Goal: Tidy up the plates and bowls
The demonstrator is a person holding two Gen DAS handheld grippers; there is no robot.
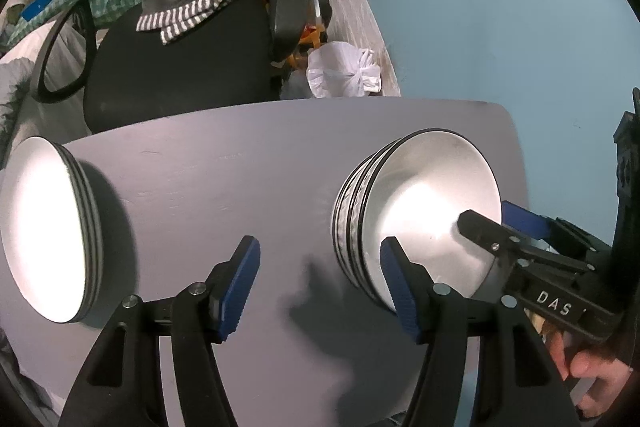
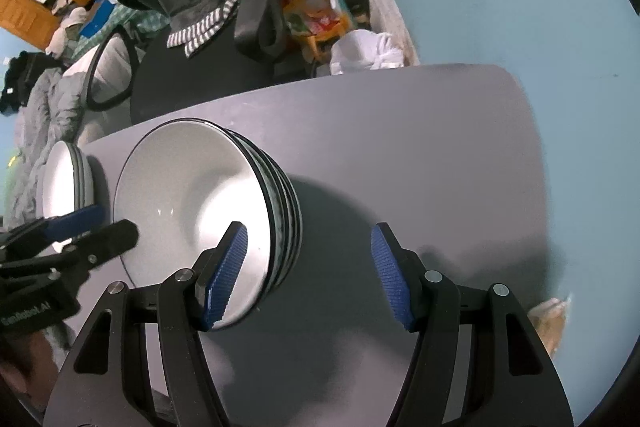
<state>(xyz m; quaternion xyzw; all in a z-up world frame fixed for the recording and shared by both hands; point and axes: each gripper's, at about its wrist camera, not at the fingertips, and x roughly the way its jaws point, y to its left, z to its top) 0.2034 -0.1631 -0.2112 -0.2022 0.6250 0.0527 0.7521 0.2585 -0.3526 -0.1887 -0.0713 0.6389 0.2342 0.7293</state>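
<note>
A stack of white bowls with dark rims (image 1: 420, 203) sits on the grey table (image 1: 240, 179); it also shows in the right wrist view (image 2: 192, 195). A stack of white plates (image 1: 44, 227) sits at the table's left edge and also shows in the right wrist view (image 2: 66, 179). My left gripper (image 1: 320, 283) is open and empty, low over the table between the two stacks. My right gripper (image 2: 308, 275) is open and empty, just right of the bowl stack. In the left wrist view the right gripper (image 1: 500, 223) reaches over the top bowl.
A black office chair (image 1: 180, 67) with a grey garment draped on it stands behind the table. A white plastic bag (image 1: 344, 71) lies on the floor beyond the far edge. A light blue wall (image 1: 500, 7) is at the right. The other gripper shows at the lower left of the right wrist view (image 2: 80, 231).
</note>
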